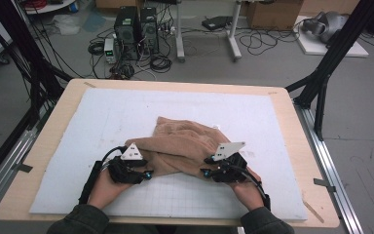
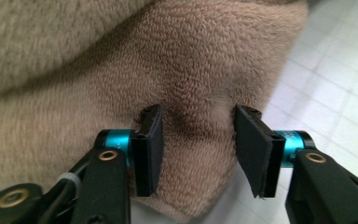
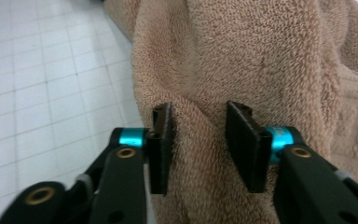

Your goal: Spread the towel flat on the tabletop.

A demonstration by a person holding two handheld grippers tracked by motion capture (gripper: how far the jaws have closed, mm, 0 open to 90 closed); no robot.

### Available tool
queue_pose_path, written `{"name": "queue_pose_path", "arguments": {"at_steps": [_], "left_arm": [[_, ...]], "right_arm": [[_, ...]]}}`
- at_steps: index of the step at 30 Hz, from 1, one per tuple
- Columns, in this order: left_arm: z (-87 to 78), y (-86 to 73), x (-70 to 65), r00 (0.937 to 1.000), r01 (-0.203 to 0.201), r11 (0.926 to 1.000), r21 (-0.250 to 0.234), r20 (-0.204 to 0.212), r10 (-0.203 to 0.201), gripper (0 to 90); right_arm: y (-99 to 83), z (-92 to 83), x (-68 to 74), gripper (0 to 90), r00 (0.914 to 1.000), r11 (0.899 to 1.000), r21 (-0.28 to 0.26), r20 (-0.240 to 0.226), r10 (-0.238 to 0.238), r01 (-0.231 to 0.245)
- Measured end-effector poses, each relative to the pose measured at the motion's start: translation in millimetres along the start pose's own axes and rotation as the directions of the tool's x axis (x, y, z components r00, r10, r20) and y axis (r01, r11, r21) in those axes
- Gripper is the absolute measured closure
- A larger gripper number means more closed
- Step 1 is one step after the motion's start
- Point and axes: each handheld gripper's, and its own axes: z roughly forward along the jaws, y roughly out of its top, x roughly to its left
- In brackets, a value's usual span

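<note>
High view: a tan terry towel (image 1: 185, 141) lies crumpled near the middle of the white gridded mat (image 1: 102, 117), which covers a light wooden table (image 1: 58, 112).
Left gripper (image 1: 137, 171): at the towel's near-left edge, held in the person's left hand (image 1: 104, 187), the grey plate on top tilted.
Right gripper (image 1: 213, 170): at the towel's near-right edge, in the right hand (image 1: 246, 190).
Left gripper view: the left gripper (image 2: 198, 149) has its jaws parted with a fold of the towel (image 2: 121, 70) bulging between them; the pads (image 2: 154, 149) look to be touching the pile on the left side, and the cloth isn't pinched flat.
Right gripper view: the right gripper (image 3: 198, 147) likewise stands apart around a ridge of towel (image 3: 261, 60); the pads (image 3: 242, 144) flank the fold, with the mat's grid (image 3: 42, 79) off to the left.
Background: computer towers (image 1: 136, 31) and loose cables (image 1: 156, 61) on the grey floor beyond the table.
</note>
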Motion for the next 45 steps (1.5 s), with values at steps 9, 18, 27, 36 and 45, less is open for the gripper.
{"name": "queue_pose_path", "arguments": {"at_steps": [9, 18, 27, 36, 45], "left_arm": [[-2.5, 1.2, 0.1, 0.9998, -0.012, 0.9999, -0.007, -0.014, 0.012, 81.0], [-31.2, 5.8, 8.1, 0.9997, 0.024, 0.9935, -0.111, 0.006, -0.023, 83.2], [-59.4, 17.6, 17.0, 0.9992, 0.040, 0.9810, -0.190, -0.003, -0.041, 83.7], [-89.3, 28.8, 22.7, 0.9982, 0.047, 0.9645, -0.260, -0.025, -0.055, 84.1], [-58.7, 20.4, 47.3, 0.9900, 0.104, 0.9811, -0.163, -0.077, -0.118, 84.1]], "right_arm": [[5.3, 3.0, -1.1, 76.1, 0.9998, 1.000, 0.011, -0.009, -0.017, 0.017], [10.6, -24.6, -11.3, 77.6, 1.0000, 0.998, -0.054, -0.007, 0.006, -0.007], [27.8, -56.3, -24.2, 78.3, 0.9989, 0.994, -0.113, 0.046, 0.009, -0.004], [36.6, -73.1, -34.5, 78.4, 0.9957, 0.992, -0.122, 0.093, 0.005, 0.006], [24.6, -42.1, -65.8, 78.4, 0.9883, 0.994, -0.042, 0.108, 0.108, -0.104]]}}
